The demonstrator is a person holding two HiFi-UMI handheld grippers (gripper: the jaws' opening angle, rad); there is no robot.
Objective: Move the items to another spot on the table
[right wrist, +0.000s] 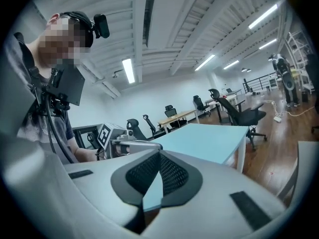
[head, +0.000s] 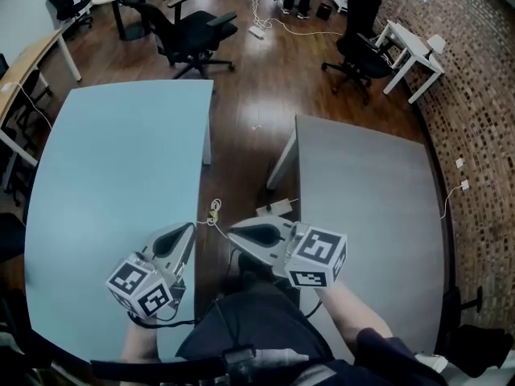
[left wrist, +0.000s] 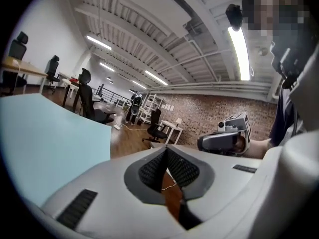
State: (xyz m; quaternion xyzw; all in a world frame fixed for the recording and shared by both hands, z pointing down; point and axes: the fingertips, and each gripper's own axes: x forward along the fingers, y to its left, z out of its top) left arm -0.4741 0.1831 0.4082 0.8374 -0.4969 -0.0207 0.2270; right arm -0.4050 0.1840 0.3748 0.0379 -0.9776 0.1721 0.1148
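I hold both grippers low in front of my body, over the gap between two tables. In the head view my left gripper (head: 191, 228) is shut, its tips at the light blue table's right edge. My right gripper (head: 233, 232) is also shut and points left, towards the other gripper. Their tips are close together but apart. In the left gripper view the pads of my left gripper (left wrist: 166, 150) meet with nothing between them, and the right gripper (left wrist: 224, 139) shows beyond. In the right gripper view my right gripper (right wrist: 159, 154) is shut on nothing, with the left gripper (right wrist: 128, 144) behind. No loose item shows.
A light blue table (head: 113, 167) lies at the left and a grey table (head: 362, 191) at the right. The strip of wooden floor between them holds a power strip (head: 278, 207) and cables. Black office chairs (head: 189, 30) stand farther back, and a brick wall (head: 475, 95) runs along the right.
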